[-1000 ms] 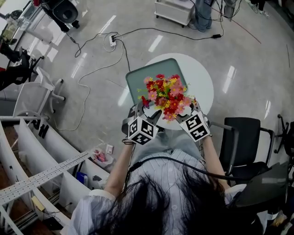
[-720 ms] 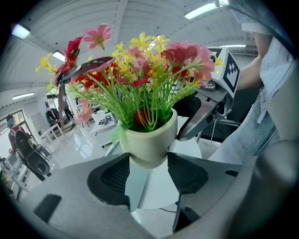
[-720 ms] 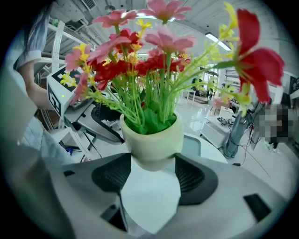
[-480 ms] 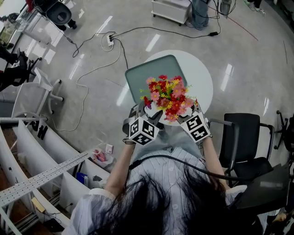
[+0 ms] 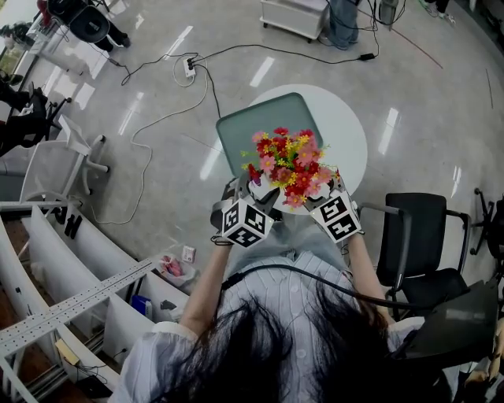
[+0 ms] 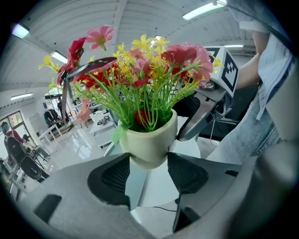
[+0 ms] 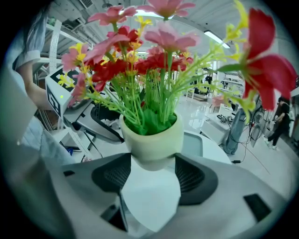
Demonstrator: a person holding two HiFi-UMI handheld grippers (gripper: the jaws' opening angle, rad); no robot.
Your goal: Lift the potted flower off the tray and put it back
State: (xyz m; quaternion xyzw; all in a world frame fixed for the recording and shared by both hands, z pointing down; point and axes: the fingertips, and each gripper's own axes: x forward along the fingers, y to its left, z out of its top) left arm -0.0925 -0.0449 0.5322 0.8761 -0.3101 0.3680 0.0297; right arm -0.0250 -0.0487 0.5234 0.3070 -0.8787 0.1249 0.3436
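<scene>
The potted flower [image 5: 287, 165], a cream pot [image 6: 149, 139] with red, pink and yellow blooms, hangs in the air over the near edge of the round white table [image 5: 346, 134]. My left gripper [image 6: 148, 169] is shut on the pot's lower part from one side. My right gripper [image 7: 152, 173] is shut on the same pot [image 7: 152, 138] from the other side. In the head view the left gripper [image 5: 252, 193] and right gripper [image 5: 321, 195] sit under the blooms, fingertips hidden. The grey-green tray [image 5: 264, 126] lies on the table beyond the pot, with nothing on it.
A black chair [image 5: 413, 236] stands right of the table. Cables and a power strip [image 5: 191, 69] lie on the floor at the far left. White shelving [image 5: 71, 291] and a white chair [image 5: 59, 169] stand to the left. A person's legs [image 5: 344, 24] show at the top.
Almost nothing: the pot stays held in both grippers and has drifted only slightly to the right.
</scene>
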